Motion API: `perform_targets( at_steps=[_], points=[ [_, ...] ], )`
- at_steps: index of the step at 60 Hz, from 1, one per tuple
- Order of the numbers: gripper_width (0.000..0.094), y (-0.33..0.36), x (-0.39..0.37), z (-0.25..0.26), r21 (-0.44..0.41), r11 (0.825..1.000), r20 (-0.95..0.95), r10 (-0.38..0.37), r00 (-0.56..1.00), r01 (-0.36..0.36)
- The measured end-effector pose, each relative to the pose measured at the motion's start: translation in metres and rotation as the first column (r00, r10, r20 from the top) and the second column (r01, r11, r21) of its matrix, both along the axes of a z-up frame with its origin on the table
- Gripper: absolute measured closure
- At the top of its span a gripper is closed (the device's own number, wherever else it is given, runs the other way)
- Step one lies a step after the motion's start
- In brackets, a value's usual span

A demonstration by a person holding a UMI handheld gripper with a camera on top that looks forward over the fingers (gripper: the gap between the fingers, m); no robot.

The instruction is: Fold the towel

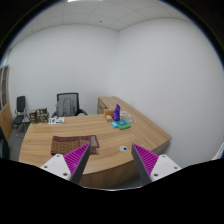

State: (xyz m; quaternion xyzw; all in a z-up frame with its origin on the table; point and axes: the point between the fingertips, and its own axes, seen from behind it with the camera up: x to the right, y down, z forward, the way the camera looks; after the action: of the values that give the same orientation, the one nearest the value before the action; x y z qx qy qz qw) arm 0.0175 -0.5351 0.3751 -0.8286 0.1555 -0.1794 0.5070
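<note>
Gripper (108, 160) fingers stand apart, empty, well short of the towel (69, 143) lying lower left on the desk (130, 135) — from this far, a misjudged approach could bunch the cloth.

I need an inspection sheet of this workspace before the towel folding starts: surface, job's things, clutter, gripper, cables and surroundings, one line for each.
Surface: large light wooden desk with a curved side wing, mostly bare.
Job's things: brownish patterned towel lying flat on the desk, just beyond the fingers, untouched.
Clutter: purple bottle and small green-blue items on the wing; small white object near the desk edge.
Gripper: gripper held above the desk's near edge, fingers open, nothing between the purple pads.
Cables: nothing seen.
Surroundings: black office chair behind the desk, white walls, low shelf with items at the far wall; details too small to tell.
</note>
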Motion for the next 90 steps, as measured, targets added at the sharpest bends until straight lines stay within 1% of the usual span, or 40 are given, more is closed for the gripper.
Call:
perform_targets(
  at_steps=[9,14,22,29,35,42,49,52,59,66,72,76,78,81,83,86,87,88,90],
  points=[
    [0.0077,-0.001,0.005,-0.026,-0.01,1.0,-0.043,0.02,0.999,-0.021],
    [0.0078,0.0,0.003,-0.048,-0.053,0.998,-0.061,0.022,0.998,-0.025],
    [0.0077,0.006,-0.01,-0.094,-0.12,0.991,-0.097,0.045,0.994,-0.057],
    [0.008,0.02,-0.04,-0.139,-0.184,0.978,-0.12,0.075,0.99,-0.096],
    [0.0083,0.041,-0.088,-0.183,-0.238,0.957,-0.176,0.127,0.976,-0.167],
    [0.0083,0.083,-0.152,-0.224,-0.263,0.933,-0.23,0.188,0.955,-0.247],
    [0.0076,0.145,-0.211,-0.255,-0.243,0.919,-0.263,0.245,0.933,-0.31],
    [0.0074,0.175,-0.231,-0.266,-0.232,0.916,-0.267,0.264,0.927,-0.328],
    [0.008,0.246,-0.264,-0.289,-0.205,0.915,-0.247,0.294,0.923,-0.346],
    [0.0097,0.309,-0.271,-0.315,-0.228,0.908,-0.214,0.305,0.928,-0.352],
    [0.0149,0.352,-0.274,-0.339,-0.245,0.904,-0.206,0.304,0.93,-0.35],
    [0.0222,0.372,-0.274,-0.353,-0.259,0.899,-0.206,0.307,0.929,-0.354],
    [0.0276,0.378,-0.274,-0.361,-0.275,0.894,-0.209,0.305,0.929,-0.355],
    [0.0364,0.384,-0.275,-0.371,-0.299,0.882,-0.219,0.309,0.926,-0.365],
    [0.0421,0.388,-0.273,-0.379,-0.314,0.877,-0.209,0.311,0.927,-0.365],
    [0.0521,0.389,-0.268,-0.384,-0.351,0.864,-0.176,0.317,0.932,-0.36],
    [0.0554,0.392,-0.267,-0.382,-0.345,0.865,-0.164,0.328,0.931,-0.365],
    [0.0601,0.393,-0.267,-0.381,-0.344,0.863,-0.155,0.336,0.929,-0.369],
    [0.073,0.393,-0.264,-0.383,-0.358,0.856,-0.139,0.345,0.928,-0.372]
  ],
)
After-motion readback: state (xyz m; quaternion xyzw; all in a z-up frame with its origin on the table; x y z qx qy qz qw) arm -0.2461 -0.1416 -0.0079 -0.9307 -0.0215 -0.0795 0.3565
